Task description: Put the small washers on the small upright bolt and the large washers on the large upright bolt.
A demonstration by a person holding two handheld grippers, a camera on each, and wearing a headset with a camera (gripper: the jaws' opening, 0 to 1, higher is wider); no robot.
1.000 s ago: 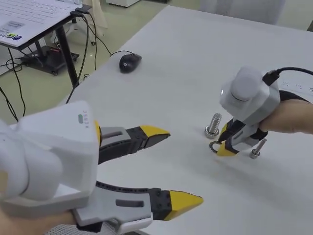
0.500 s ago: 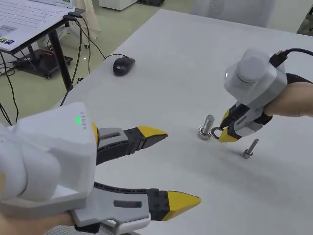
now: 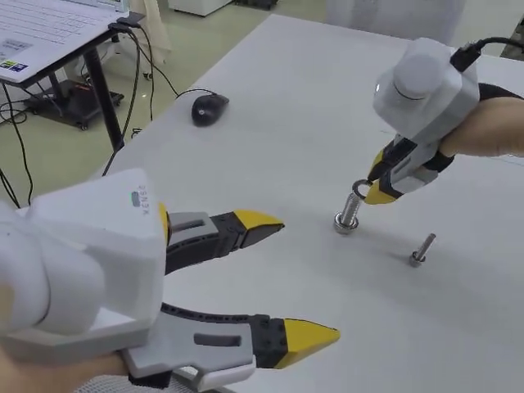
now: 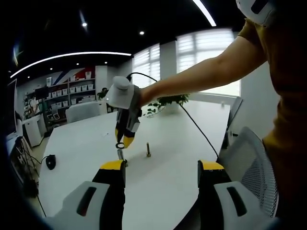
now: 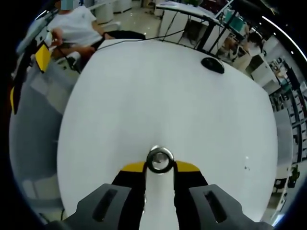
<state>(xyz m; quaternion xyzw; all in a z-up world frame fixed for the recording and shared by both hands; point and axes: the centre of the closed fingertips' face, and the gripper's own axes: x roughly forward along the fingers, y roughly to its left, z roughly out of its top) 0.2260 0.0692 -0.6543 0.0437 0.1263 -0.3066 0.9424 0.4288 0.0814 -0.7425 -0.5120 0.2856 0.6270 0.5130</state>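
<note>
My right gripper (image 3: 366,193) is shut on a metal washer (image 3: 360,190), which hangs just above the top of the large upright bolt (image 3: 348,214). The small upright bolt (image 3: 422,250) stands to its right on the white table (image 3: 286,106). In the right gripper view the washer (image 5: 160,159) sits pinched between the yellow fingertips of the gripper (image 5: 160,167). My left gripper (image 3: 309,277) is open and holds nothing, low in the foreground and well short of the bolts. The left gripper view has its jaws (image 4: 163,167) spread, with the washer (image 4: 120,144), large bolt (image 4: 121,155) and small bolt (image 4: 148,149) beyond.
A black mouse (image 3: 210,107) lies at the table's far left edge, its cable running off the side. A laptop stand (image 3: 57,33) with cables is on the floor to the left. A cable trails from the right gripper.
My right gripper has risen from the table between the bolts and carried the washer up and over to the top of the large bolt. The left gripper has stayed put.
</note>
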